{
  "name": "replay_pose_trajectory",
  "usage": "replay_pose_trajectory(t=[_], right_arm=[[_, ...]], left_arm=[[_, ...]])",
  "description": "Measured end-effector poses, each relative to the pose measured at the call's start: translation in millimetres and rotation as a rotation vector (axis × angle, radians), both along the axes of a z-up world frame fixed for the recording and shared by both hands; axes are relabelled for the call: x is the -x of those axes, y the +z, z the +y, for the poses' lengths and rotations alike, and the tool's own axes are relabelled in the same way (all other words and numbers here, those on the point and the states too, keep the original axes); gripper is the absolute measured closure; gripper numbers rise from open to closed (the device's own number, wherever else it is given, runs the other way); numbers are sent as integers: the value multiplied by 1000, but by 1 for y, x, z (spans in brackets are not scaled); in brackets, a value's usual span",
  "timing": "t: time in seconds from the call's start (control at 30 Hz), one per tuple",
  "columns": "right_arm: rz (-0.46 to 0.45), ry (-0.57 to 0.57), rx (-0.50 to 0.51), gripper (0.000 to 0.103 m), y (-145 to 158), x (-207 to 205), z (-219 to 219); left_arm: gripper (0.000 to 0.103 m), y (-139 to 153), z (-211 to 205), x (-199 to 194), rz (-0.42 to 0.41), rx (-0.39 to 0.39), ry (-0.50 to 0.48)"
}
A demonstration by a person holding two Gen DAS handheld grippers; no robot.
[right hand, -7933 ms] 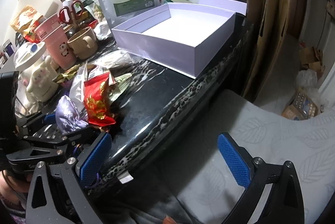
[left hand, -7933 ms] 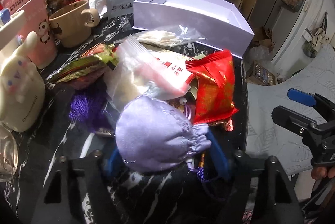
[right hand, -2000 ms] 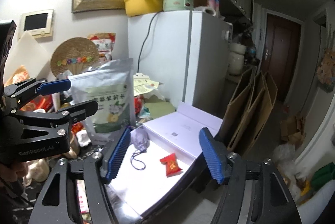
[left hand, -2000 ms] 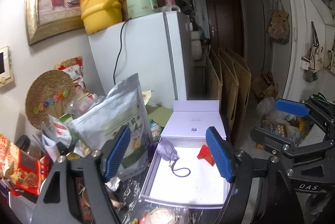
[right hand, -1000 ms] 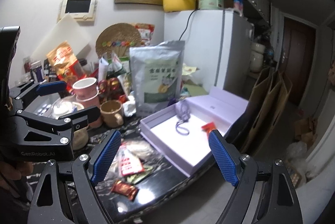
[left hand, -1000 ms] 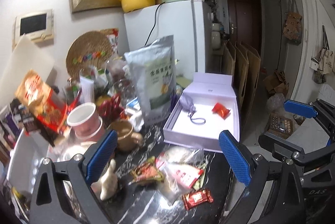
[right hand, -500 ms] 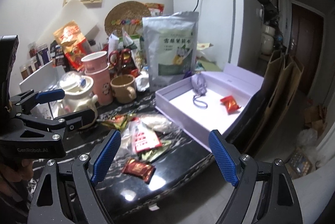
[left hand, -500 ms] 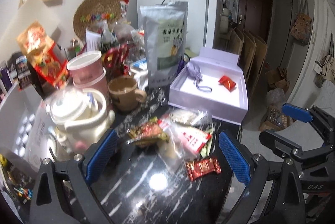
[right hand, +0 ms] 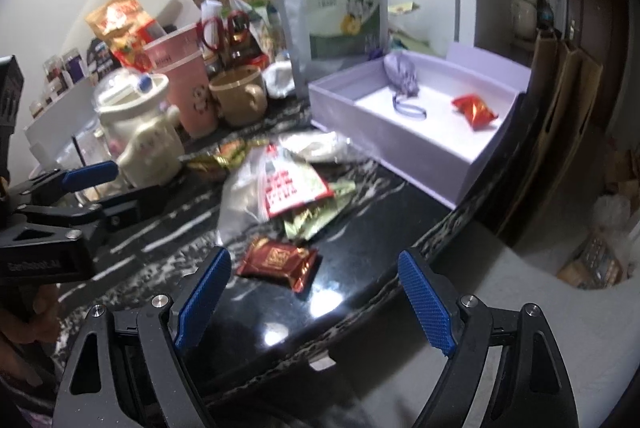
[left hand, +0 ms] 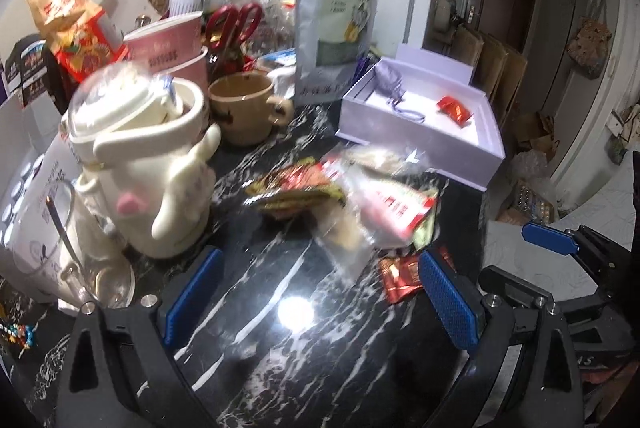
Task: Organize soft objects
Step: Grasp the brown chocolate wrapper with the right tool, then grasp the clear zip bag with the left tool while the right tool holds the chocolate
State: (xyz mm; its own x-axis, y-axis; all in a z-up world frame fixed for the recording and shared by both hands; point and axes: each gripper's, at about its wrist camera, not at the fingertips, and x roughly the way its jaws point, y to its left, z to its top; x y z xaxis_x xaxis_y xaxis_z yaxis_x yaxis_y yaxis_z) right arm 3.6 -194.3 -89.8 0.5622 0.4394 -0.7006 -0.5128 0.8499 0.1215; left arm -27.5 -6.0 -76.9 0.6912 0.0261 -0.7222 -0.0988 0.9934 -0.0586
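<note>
Two soft items, a lilac pouch point(right hand: 402, 77) and a red packet point(right hand: 474, 111), lie in the lavender box point(right hand: 384, 143), while a heap of sachets point(right hand: 286, 193) and a dark red candy point(right hand: 280, 262) lie loose on the black marble table point(right hand: 360, 248). Both the left gripper point(left hand: 316, 302) and the right gripper point(right hand: 314, 298) stand wide and empty. Judged risk: a closing pad could skid the slick candy off the near edge or snag the overlapping clear bags; motion blur hides how many sachets the heap holds.
</note>
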Motion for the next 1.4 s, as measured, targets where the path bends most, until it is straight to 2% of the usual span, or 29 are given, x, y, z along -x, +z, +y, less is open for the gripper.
replay_pose_trajectory(t=[0.2, 0.4, 0.63, 0.7, 0.73, 0.77, 0.87, 1.0, 1.1, 1.4], right_arm=[[65, 16, 34, 16, -30, -15, 14], [134, 41, 36, 16, -51, -22, 39], [46, 12, 154, 15, -58, -15, 63], [23, 3, 175, 23, -59, -13, 65], [14, 3, 173, 35, -58, -12, 65], [12, 7, 172, 41, -57, -12, 66], [13, 12, 171, 50, -56, -13, 64], [25, 15, 156, 52, -55, -13, 61], [61, 13, 95, 52, -52, -14, 50], [117, -64, 37, 52, -48, -21, 11]], left_arm=[[4, -20, 17, 1, 52, 6, 41], [4, -24, 37, 1, 64, 76, 75], [4, -24, 42, -4, 66, 94, 73], [4, -25, 40, -7, 69, 101, 62], [4, -25, 38, -9, 70, 105, 57], [4, -26, 37, -11, 70, 111, 52], [4, -26, 32, -15, 69, 119, 32], [4, -25, 22, -23, 70, 133, -5], [4, -27, 14, -32, 69, 148, -21], [4, -39, -11, -67, 93, 177, -44]])
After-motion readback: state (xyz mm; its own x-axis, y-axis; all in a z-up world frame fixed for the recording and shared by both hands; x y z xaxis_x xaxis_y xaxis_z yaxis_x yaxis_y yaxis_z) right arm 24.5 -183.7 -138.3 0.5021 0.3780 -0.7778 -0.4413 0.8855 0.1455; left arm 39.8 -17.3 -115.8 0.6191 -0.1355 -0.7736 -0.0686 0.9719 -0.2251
